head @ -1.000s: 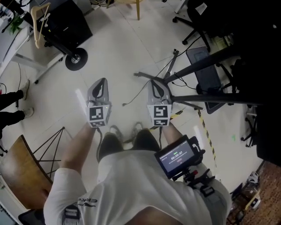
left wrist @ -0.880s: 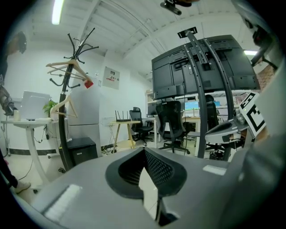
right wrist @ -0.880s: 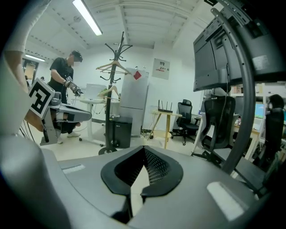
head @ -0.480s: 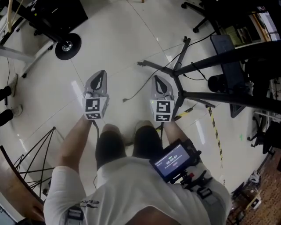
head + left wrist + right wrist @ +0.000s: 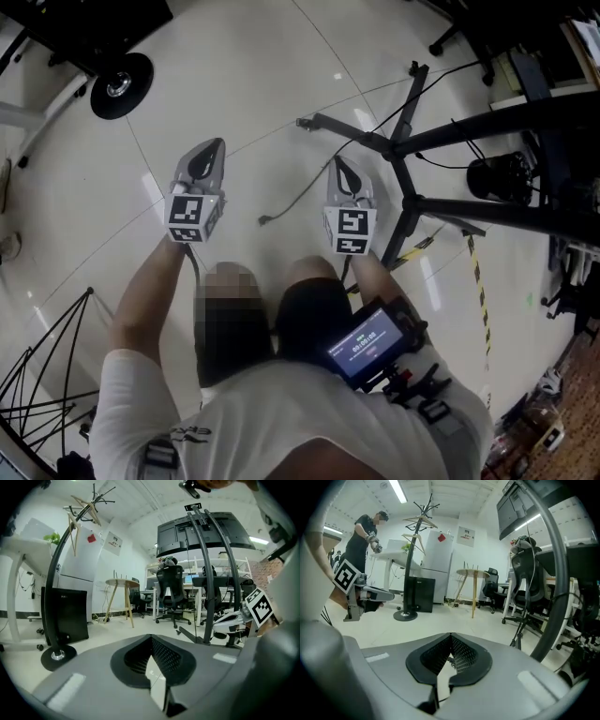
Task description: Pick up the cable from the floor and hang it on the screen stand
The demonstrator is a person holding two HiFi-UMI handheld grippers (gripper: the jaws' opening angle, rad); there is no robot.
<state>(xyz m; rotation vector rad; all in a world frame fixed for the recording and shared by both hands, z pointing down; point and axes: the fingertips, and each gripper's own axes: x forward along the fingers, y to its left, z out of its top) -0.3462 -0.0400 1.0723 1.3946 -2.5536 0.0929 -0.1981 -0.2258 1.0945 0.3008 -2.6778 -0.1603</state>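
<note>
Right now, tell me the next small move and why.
Probably open the right gripper and lower it toward the cable. The cable lies on the floor just beside that gripper, and both it and the left gripper are shut and empty above the floor, so neither can grasp the cable yet.

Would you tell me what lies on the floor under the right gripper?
A thin cable runs on the floor beside the right gripper, its free end toward the left gripper. The stand legs spread just beyond. The floor directly beneath the gripper is covered.
</note>
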